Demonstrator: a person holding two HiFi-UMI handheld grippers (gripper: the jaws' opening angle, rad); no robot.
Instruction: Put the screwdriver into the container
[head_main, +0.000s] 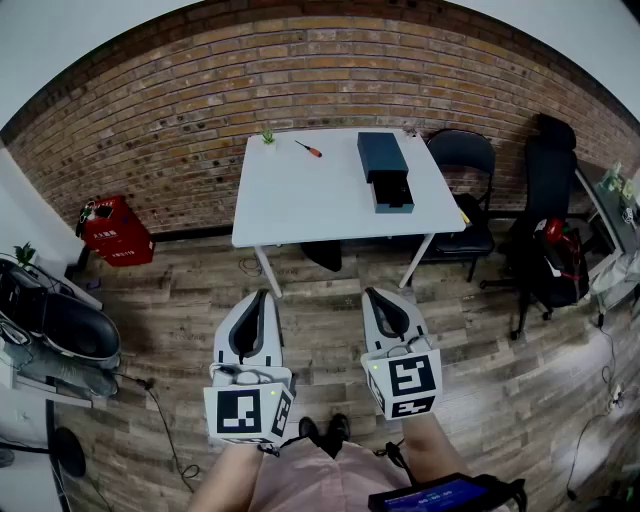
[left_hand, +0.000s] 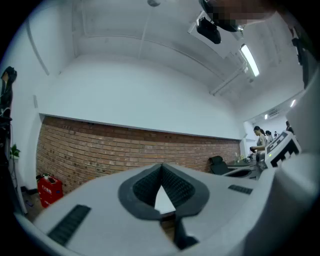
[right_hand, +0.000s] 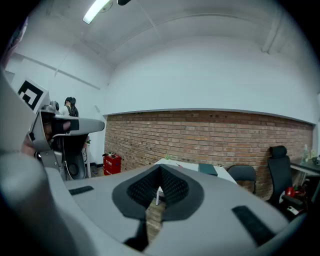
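Both claws hang shut and empty, our left claw (head_main: 262, 295) and right claw (head_main: 372, 293) over the floor, well short of the table (head_main: 300, 205). There the screwdriver (head_main: 309, 149) lies near the far edge, apart from the container (head_main: 386, 170). If we arrive with jaws closed, we risk nudging it off.

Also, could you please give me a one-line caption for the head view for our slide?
Left gripper and right gripper, both shut, face a table bearing screwdriver and container.
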